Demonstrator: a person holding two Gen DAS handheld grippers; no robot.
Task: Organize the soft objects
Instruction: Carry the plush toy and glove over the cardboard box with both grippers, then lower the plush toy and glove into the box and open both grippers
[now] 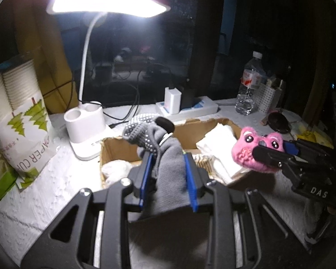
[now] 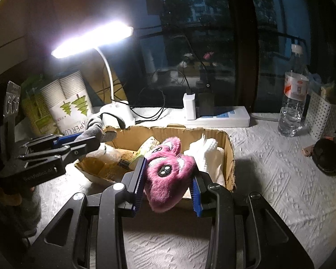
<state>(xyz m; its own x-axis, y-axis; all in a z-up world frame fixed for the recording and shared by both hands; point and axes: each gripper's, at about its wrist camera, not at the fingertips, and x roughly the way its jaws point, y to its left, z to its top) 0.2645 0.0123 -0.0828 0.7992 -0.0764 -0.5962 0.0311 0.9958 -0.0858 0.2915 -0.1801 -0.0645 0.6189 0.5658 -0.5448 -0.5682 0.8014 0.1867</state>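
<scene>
My left gripper (image 1: pixel 166 174) is shut on a grey dotted glove (image 1: pixel 165 168) and holds it above the left end of an open cardboard box (image 1: pixel 194 132). In the right wrist view the left gripper (image 2: pixel 87 140) and the glove (image 2: pixel 100 127) hang at the box's far left corner. My right gripper (image 2: pixel 168 186) is shut on a pink plush toy (image 2: pixel 168 174) with round eyes, held over the box's (image 2: pixel 229 148) near edge. The toy (image 1: pixel 250 154) and right gripper (image 1: pixel 268 152) also show at the right of the left wrist view. White cloth (image 2: pixel 208 154) lies in the box.
A lit white desk lamp (image 1: pixel 87 130) stands behind the box. A pack of paper cups (image 1: pixel 18 116) is at the left. A power strip with chargers (image 2: pixel 212 116) lies by the window. A water bottle (image 2: pixel 293 98) and a white dotted holder (image 2: pixel 322 116) stand at the right.
</scene>
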